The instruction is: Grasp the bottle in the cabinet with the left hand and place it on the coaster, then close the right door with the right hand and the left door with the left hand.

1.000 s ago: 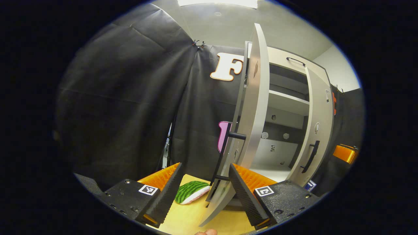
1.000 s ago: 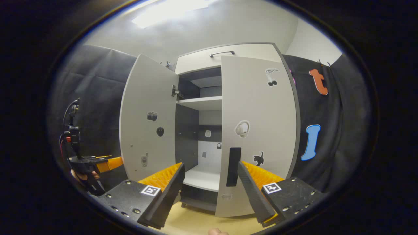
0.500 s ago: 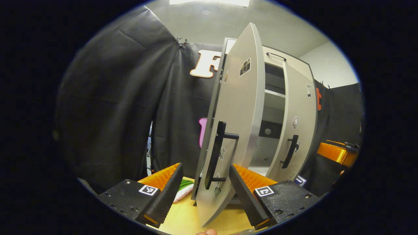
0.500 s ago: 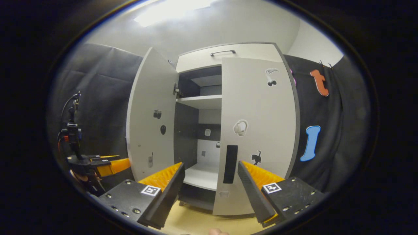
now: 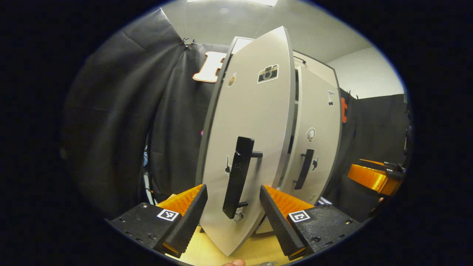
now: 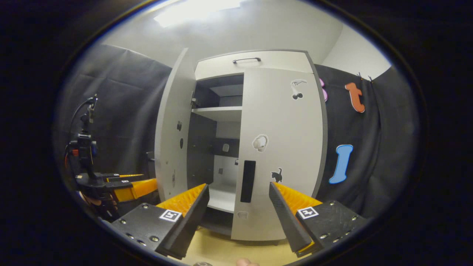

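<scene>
A pale grey finish is seen on the cabinet (image 6: 258,61), its left door (image 5: 244,122) and its right door (image 6: 282,147), with dark grey edging along the frame. Black is shown on the left door's handle (image 5: 236,177) and the right door's handle (image 6: 248,181). The shelf (image 6: 218,112) is white against a dark grey interior. Small black-and-white stickers are carried by both doors. The tabletop (image 6: 221,251) is light yellow wood.

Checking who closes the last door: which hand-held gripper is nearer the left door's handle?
Left. The left hand-held gripper has the left door's handle right between its open fingers; the right hand-held gripper faces the right door, farther off.
</scene>
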### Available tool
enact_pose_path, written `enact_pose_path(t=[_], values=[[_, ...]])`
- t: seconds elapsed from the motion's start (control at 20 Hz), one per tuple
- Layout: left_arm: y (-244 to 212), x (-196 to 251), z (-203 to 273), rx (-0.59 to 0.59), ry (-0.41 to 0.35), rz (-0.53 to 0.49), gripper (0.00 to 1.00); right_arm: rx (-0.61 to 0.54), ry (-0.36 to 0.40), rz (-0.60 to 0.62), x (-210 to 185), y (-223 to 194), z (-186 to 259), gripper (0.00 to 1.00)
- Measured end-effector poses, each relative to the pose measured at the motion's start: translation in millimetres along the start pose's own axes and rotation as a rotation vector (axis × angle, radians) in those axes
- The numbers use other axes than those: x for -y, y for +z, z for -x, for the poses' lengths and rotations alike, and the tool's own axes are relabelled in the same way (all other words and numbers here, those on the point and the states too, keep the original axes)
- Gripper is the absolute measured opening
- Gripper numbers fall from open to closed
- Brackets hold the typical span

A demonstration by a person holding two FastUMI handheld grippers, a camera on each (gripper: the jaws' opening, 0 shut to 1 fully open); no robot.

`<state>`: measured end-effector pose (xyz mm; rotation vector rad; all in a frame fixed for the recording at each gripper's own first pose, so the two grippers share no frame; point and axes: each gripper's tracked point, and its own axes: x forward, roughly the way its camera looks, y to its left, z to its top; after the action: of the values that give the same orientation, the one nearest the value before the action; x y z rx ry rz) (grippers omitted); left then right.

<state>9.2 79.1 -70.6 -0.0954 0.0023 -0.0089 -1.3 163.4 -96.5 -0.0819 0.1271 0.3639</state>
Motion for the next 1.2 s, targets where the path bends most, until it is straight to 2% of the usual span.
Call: enact_pose_path(t=[0.15,0.2,0.25,0.4,0.45,0.6,0.65,0.7,1.2], values=[[5,28,-10,0.013,-0.066,-0.012,0.92,0.003,-0.020,0.006,9,0,6,0.93],[4,34,-13,0.010,-0.079,-0.022,0.92,0.005,-0.027,0.008,11,1,8,0.98],[3,40,-15,0.007,-0.090,-0.032,0.92,0.006,-0.035,0.010,13,1,10,0.93],[-1,53,-21,-0.005,-0.114,-0.046,0.92,0.003,-0.055,0.016,21,-2,12,0.93],[-1,56,-22,-0.008,-0.118,-0.046,0.92,0.001,-0.059,0.017,24,-3,13,0.98],[-4,59,-22,-0.017,-0.126,-0.051,0.92,-0.003,-0.068,0.015,29,-6,13,0.98],[-4,59,-21,-0.019,-0.125,-0.054,0.92,-0.004,-0.068,0.014,29,-7,13,0.93],[-6,60,-22,-0.022,-0.124,-0.056,0.92,-0.005,-0.067,0.012,30,-7,12,0.98],[1,73,-24,-0.025,-0.111,-0.066,0.92,-0.012,-0.052,0.035,29,-11,12,0.98]])
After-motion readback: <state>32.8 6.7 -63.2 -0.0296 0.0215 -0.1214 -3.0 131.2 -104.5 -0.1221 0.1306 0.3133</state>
